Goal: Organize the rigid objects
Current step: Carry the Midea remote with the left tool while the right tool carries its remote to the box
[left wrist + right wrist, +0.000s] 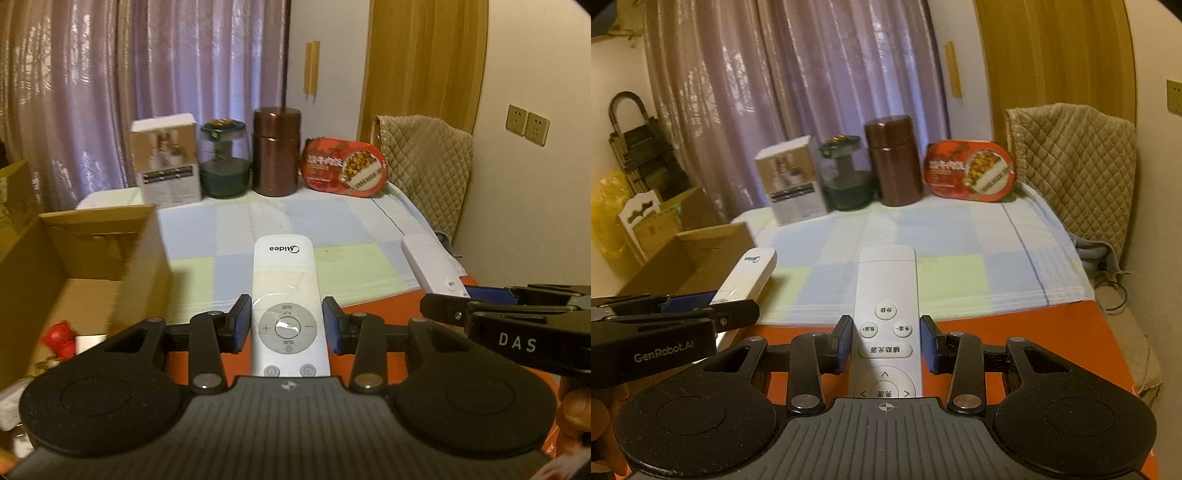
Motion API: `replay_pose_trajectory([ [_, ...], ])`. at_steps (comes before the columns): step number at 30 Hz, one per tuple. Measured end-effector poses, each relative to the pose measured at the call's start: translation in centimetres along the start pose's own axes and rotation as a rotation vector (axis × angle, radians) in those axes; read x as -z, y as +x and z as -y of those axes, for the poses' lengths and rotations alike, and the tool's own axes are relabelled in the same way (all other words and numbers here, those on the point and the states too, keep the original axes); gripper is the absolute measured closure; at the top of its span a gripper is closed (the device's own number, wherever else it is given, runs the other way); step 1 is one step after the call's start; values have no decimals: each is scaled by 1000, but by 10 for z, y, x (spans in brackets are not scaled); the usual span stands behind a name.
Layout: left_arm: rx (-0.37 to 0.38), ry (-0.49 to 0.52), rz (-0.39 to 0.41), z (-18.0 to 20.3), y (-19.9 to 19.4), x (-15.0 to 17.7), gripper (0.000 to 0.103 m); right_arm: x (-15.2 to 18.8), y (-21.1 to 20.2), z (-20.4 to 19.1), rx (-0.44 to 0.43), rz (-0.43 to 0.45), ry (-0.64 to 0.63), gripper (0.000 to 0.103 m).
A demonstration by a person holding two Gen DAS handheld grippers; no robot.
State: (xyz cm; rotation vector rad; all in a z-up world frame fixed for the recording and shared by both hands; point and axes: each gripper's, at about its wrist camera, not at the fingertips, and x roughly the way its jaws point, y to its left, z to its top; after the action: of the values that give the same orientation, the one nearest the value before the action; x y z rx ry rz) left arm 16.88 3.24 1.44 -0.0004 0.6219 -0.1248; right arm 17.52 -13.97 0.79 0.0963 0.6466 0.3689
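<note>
My left gripper (287,325) is shut on a white Midea remote (284,280), its blue pads against both sides, held above the table. My right gripper (886,343) is shut on a second white remote (886,291) with Chinese-labelled buttons. In the left wrist view the right gripper (480,314) shows at the right with its remote (432,264). In the right wrist view the left gripper (676,314) shows at the left with the Midea remote (750,275).
An open cardboard box (85,258) stands at the left, with small items inside. Along the table's back stand a white carton (166,158), a glass jar (223,158), a brown canister (276,151) and a red food tin (345,166). A quilted chair (424,162) is at the right.
</note>
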Motion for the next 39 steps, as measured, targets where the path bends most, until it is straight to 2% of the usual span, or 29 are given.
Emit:
replay_pose_trajectory([
  [11,-82,-42,45,-68,-75,-3,67,-10,-37,-84,-89,41,-84,68],
  [20,-179,-71,39,-138,-115,10,67,-13,-31,-161,-181,36,-163,68],
  [29,-241,-96,5,-193,-125,24,67,-10,3,-220,-246,-22,-212,68],
  [39,-248,-125,-20,-221,-109,32,67,-6,34,-252,-272,-68,-243,68],
])
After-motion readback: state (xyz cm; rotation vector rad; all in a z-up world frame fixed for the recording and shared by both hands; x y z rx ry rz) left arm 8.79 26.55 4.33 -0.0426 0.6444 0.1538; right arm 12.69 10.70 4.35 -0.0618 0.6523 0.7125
